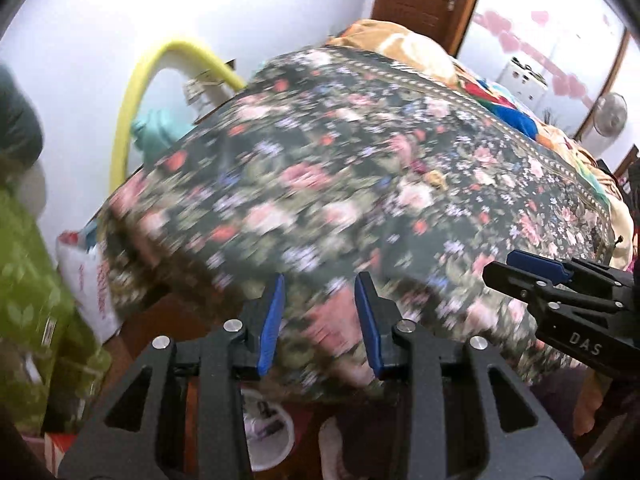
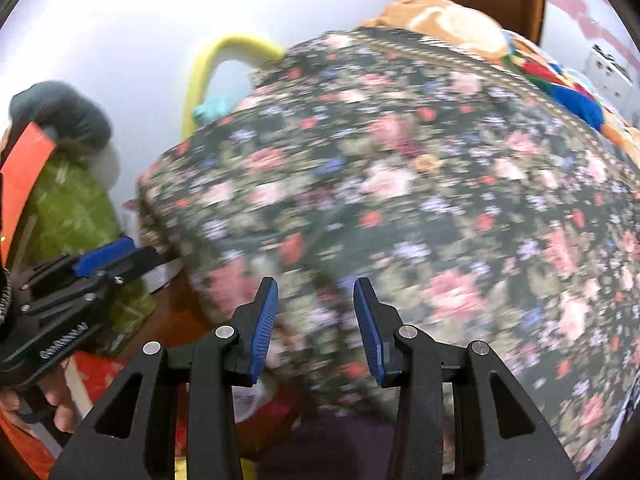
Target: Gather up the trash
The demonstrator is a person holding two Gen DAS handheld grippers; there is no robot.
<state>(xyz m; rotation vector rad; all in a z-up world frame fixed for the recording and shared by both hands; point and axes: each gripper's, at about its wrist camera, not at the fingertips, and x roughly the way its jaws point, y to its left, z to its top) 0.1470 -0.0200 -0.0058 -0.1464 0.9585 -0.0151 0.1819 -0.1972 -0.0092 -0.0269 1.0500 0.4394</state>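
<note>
A small crumpled orange-yellow scrap (image 1: 437,178) lies on the dark floral bedspread (image 1: 320,152), far right of centre; it also shows in the right wrist view (image 2: 426,163). My left gripper (image 1: 320,322) is open and empty above the bed's near corner. My right gripper (image 2: 316,326) is open and empty over the bedspread (image 2: 400,200). Each gripper shows in the other's view: the right one (image 1: 520,270) at the right, the left one (image 2: 120,256) at the left. Both views are blurred.
A white bin (image 1: 266,434) stands on the floor below the bed's corner. A green bag (image 1: 28,280), a white plastic bag (image 1: 90,284) and a yellow hoop (image 1: 132,100) are at the left by the wall. Colourful bedding (image 1: 500,96) lies at the bed's far end.
</note>
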